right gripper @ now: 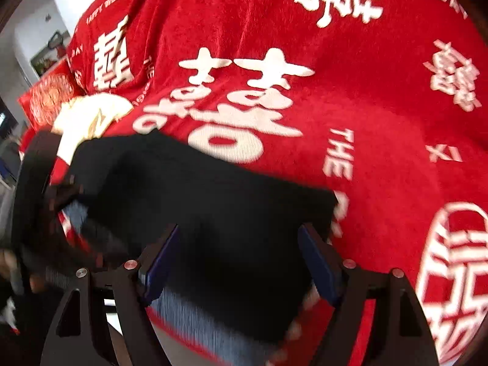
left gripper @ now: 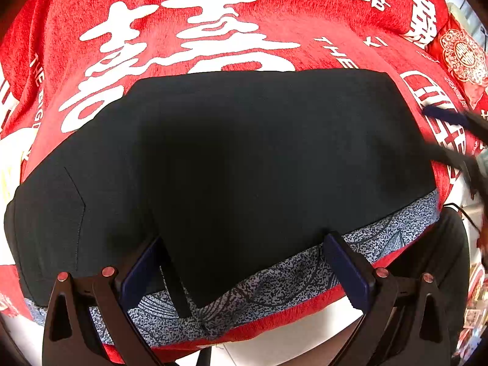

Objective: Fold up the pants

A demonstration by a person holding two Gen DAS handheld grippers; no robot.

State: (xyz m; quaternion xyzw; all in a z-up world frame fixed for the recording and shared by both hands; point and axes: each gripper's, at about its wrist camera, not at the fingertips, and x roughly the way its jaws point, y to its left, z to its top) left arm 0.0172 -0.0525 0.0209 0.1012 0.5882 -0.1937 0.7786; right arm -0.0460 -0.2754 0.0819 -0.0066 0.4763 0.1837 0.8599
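Observation:
Black pants [left gripper: 244, 158] lie folded into a broad block on a red blanket, with their grey speckled waistband lining [left gripper: 305, 271] showing along the near edge. My left gripper [left gripper: 244, 270] hovers over that near edge, jaws wide apart and nothing pinched between the blue pads [left gripper: 347, 271]. In the right wrist view the pants [right gripper: 198, 201] fill the lower middle. My right gripper [right gripper: 239, 260] stands open above their right end, blurred by motion. The other gripper shows as a dark blur at each view's edge: the right one [left gripper: 451, 128] and the left one [right gripper: 42, 201].
The red blanket [left gripper: 274, 33] with white characters covers the whole surface and drops off at the near edge to white floor [left gripper: 274, 341]. A red embroidered cushion [left gripper: 463, 55] lies at one end. A white and yellow item [right gripper: 91, 116] sits beyond the pants' left end.

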